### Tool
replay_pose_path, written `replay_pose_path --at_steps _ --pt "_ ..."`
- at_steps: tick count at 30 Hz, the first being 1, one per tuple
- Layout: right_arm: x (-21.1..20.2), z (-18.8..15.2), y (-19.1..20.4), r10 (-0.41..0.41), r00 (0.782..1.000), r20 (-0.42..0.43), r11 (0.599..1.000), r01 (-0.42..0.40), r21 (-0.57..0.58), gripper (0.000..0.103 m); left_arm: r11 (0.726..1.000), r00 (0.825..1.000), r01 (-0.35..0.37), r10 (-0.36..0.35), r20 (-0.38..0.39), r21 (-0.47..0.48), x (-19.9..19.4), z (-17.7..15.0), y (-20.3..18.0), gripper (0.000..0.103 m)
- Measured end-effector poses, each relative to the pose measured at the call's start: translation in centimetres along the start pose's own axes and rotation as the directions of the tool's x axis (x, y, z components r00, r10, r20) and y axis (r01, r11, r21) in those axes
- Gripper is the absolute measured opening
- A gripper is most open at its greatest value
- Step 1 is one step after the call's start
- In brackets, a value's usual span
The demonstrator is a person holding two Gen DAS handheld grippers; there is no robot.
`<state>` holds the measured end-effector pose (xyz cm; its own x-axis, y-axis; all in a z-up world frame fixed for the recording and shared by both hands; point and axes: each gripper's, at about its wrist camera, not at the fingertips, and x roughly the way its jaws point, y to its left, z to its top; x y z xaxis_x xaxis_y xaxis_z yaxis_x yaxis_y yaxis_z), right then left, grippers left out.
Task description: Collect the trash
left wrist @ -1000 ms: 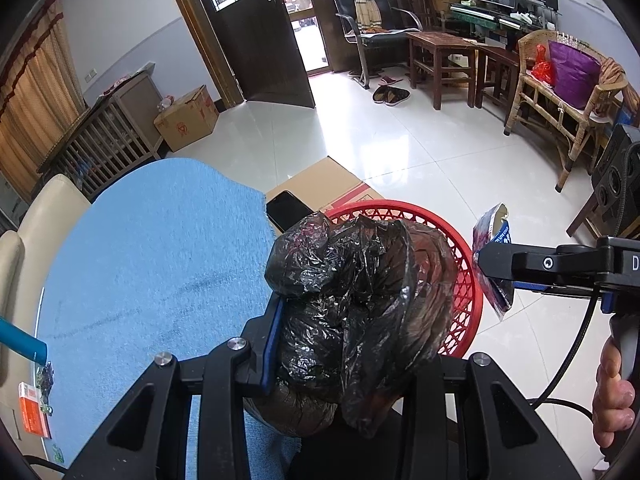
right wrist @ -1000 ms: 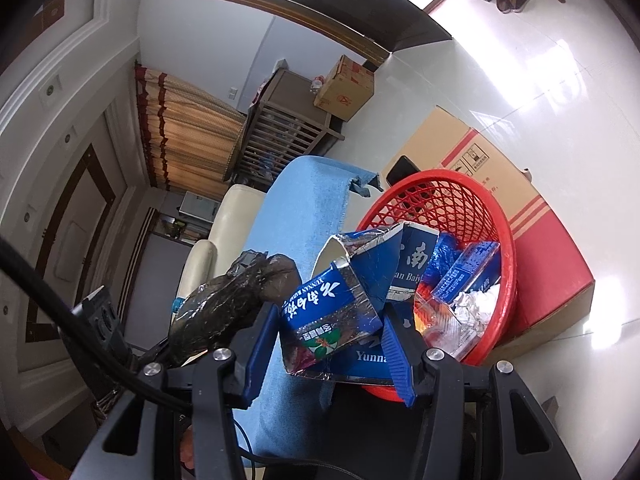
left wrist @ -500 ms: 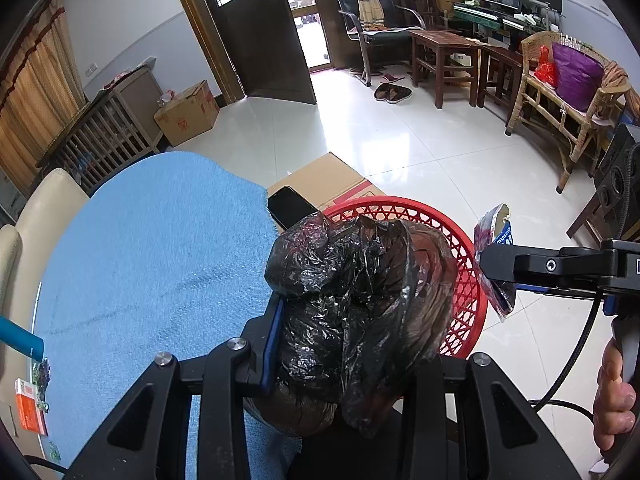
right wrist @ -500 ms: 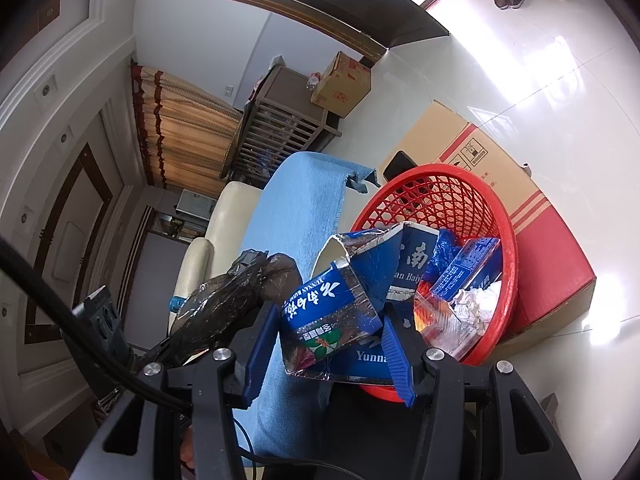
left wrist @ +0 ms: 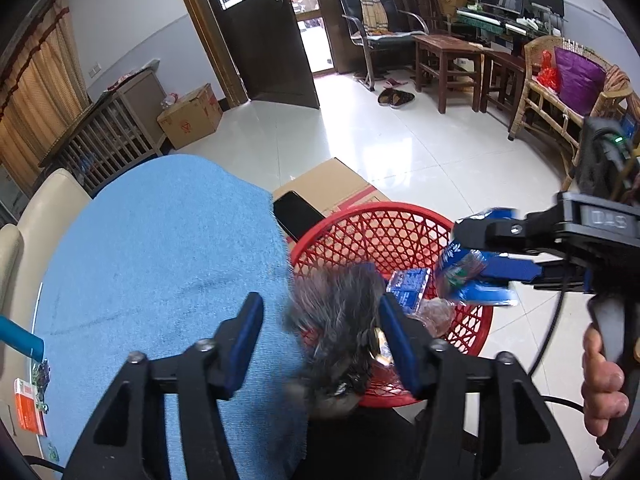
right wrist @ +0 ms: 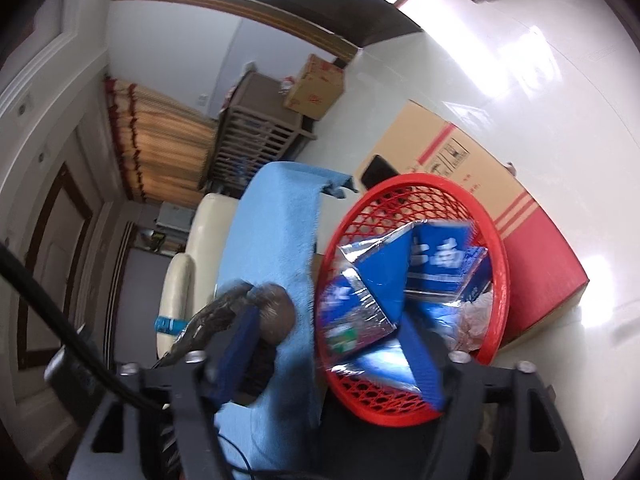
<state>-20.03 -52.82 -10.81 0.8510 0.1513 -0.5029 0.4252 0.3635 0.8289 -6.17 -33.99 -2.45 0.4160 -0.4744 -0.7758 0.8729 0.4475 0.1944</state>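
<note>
My left gripper (left wrist: 319, 304) hangs at the near rim of the red mesh basket (left wrist: 360, 210) and its jaws are opening. The crumpled black plastic bag (left wrist: 336, 320) is blurred between them, brushing the right finger and clear of the left pad. Over the basket's right side, my right gripper (left wrist: 472, 248) holds nothing tightly: its jaws are opening too. In the right wrist view the blue and silver carton (right wrist: 360, 308) lies loose and blurred between that gripper's (right wrist: 328, 316) fingers, above the basket (right wrist: 400, 180). The black bag (right wrist: 272, 312) shows at the left there.
Blue wrappers (left wrist: 408, 284) and clear plastic lie in the basket. It sits on a cardboard box (left wrist: 332, 188) with a black phone (left wrist: 298, 214) on top. A blue cloth (left wrist: 160, 260) covers the table at left. A hand (left wrist: 600, 380) grips the right handle.
Both pairs of jaws have spread apart. The black bag has slipped down out of the left grip toward the basket. The carton has come loose in the right gripper, which moved in over the basket.
</note>
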Motion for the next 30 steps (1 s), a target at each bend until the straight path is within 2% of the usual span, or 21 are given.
replay_pose_path --at_steps 3,6,10,12,14,19,24,30 --pt "0.7 0.2 -0.3 -0.01 1.0 -0.02 1.0 0.01 0.026 0.077 0.999 1.0 -0.014 0.014 0.008 -0.031 -0.6 -0.3 1.2 0.064" --pt "0.8 -0.1 0.4 -0.012 1.0 -0.024 1.0 0.012 -0.005 0.077 0.997 0.999 -0.035 0.035 0.004 -0.071 -1.2 -0.6 2.5 0.064" --pt "0.9 -0.6 1.7 -0.005 0.999 -0.034 0.999 0.003 -0.048 0.077 0.988 0.995 -0.1 0.102 0.01 -0.115 -2.8 -1.3 4.0 0.066" --pt "1.0 -0.8 2.3 -0.009 0.999 -0.037 0.998 0.007 -0.064 0.077 0.983 0.991 -0.127 0.132 0.028 -0.134 -3.8 -1.7 4.8 0.066" --pt "1.2 -1.1 3.0 -0.004 0.999 -0.043 0.997 0.001 -0.079 0.077 0.976 0.986 -0.155 0.163 0.045 -0.151 -4.9 -2.0 5.5 0.077" --pt "1.6 -2.6 6.4 -0.029 0.998 -0.058 0.983 0.018 -0.184 0.077 0.957 0.967 -0.214 0.236 0.095 -0.197 -7.8 -3.1 7.5 0.078" --pt "2.2 -4.6 11.0 -0.086 0.995 -0.048 0.936 0.064 -0.347 0.077 0.932 0.946 -0.274 0.305 0.105 -0.239 -9.9 -4.2 9.3 0.079" --pt "3.1 -8.8 16.9 -0.141 0.99 -0.015 0.832 0.111 -0.544 0.077 0.885 0.913 -0.346 0.394 0.104 -0.313 -12.6 -6.4 12.1 0.079"
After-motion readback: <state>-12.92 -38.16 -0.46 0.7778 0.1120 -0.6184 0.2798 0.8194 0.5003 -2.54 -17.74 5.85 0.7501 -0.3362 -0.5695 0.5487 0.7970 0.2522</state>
